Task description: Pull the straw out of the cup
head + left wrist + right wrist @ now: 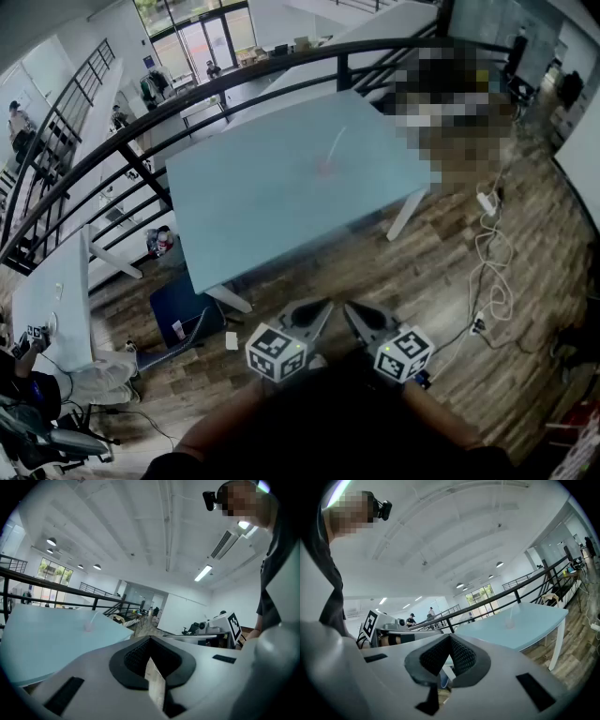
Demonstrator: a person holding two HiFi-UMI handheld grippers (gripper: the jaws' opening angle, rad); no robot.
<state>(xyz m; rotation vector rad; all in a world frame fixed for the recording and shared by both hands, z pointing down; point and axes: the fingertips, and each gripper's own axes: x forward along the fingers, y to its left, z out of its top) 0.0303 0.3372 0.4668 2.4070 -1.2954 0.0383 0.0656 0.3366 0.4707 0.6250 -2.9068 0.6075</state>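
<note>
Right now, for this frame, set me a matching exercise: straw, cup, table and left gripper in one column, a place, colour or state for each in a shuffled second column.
Column one:
1. straw
2. cup
3. table
4. left gripper

Column two:
a. light blue
b. sticks up out of the cup
c. shut on nothing, over the floor short of the table
d. stands on the table

Pairs: 1-b, 2-d, 3-a, 4-c

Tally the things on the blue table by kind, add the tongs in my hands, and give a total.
Cup: 1
Straw, standing in the cup: 1
Tongs: 2, the left tongs and the right tongs, both shut and empty
Total: 4
</note>
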